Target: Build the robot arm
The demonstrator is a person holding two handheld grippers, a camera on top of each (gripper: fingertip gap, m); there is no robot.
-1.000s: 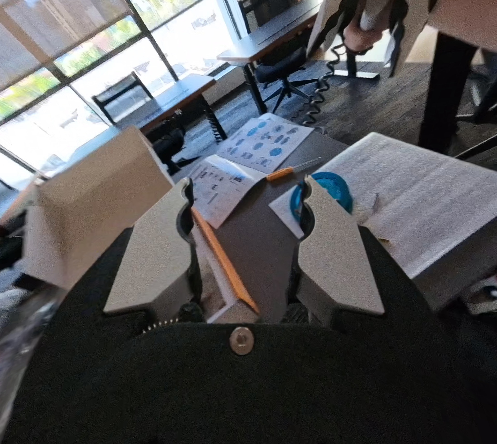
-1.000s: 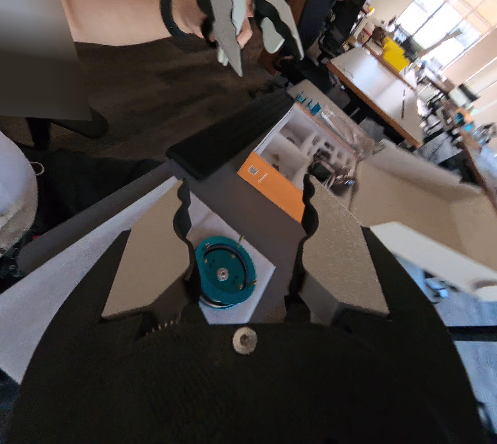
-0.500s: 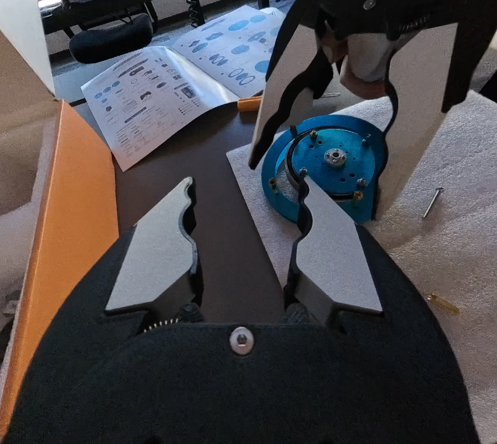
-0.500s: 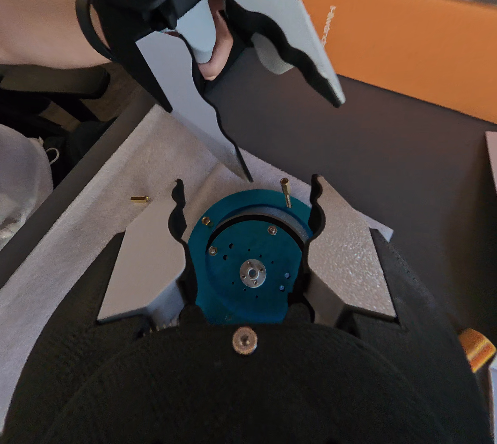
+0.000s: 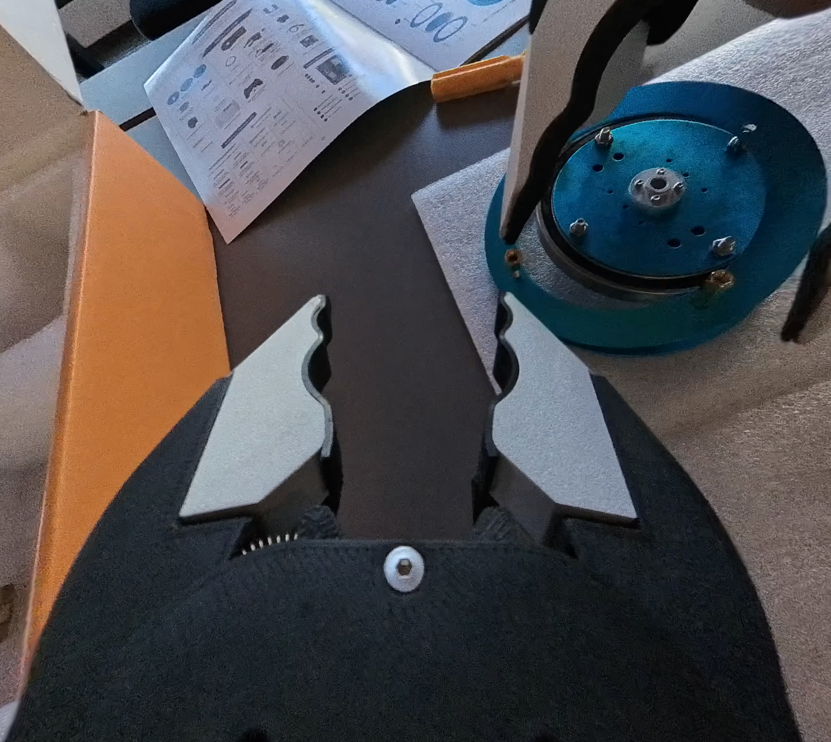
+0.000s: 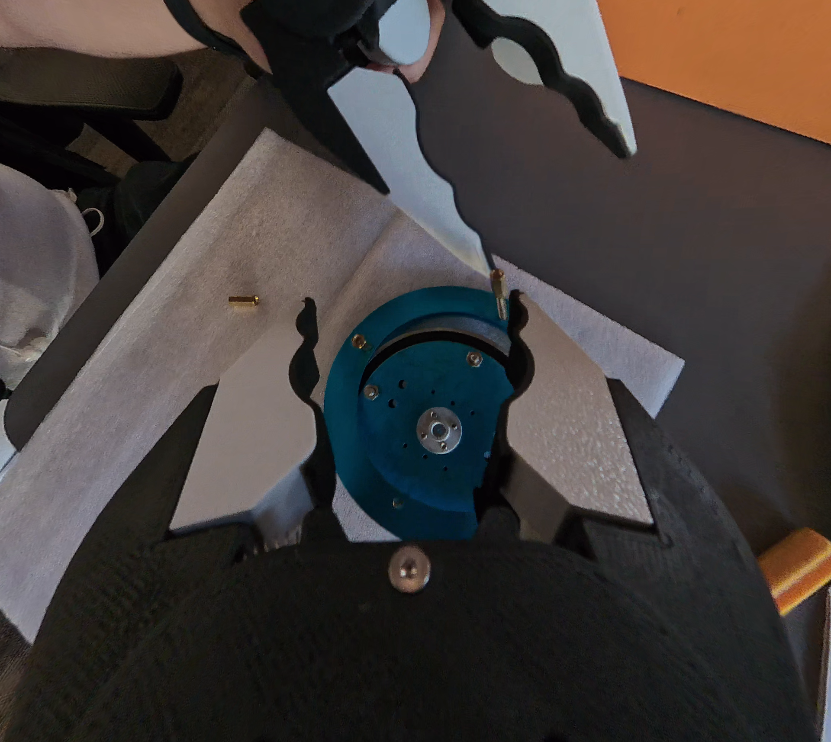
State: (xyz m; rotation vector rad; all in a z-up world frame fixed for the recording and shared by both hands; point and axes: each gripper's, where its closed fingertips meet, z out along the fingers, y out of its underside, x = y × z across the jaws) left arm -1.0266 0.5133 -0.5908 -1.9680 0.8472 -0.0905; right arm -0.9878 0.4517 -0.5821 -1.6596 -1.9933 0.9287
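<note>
A blue metal disc assembly [image 6: 427, 405] with a silver hub lies on a white foam sheet [image 6: 270, 226]. My right gripper [image 6: 411, 302] is open and straddles the disc, one finger at each side of it. In the left wrist view the disc [image 5: 652, 226] sits at the right, with the right gripper [image 5: 650, 284] standing over it. My left gripper [image 5: 413, 307] is open and empty, low over the dark table [image 5: 382, 271]. In the right wrist view one left gripper [image 6: 555, 208] fingertip is next to an upright brass standoff [image 6: 499, 293] at the disc's rim.
A loose brass standoff [image 6: 243, 300] lies on the foam left of the disc. An orange box [image 5: 135, 271] flanks the left gripper. An open instruction booklet [image 5: 292, 91] and an orange-handled tool [image 5: 476, 77] lie beyond. A person's hand holds the left gripper.
Both grippers have come down close to the disc. The right gripper now straddles it more closely, and the left gripper's fingertip has moved up to the disc's rim.
</note>
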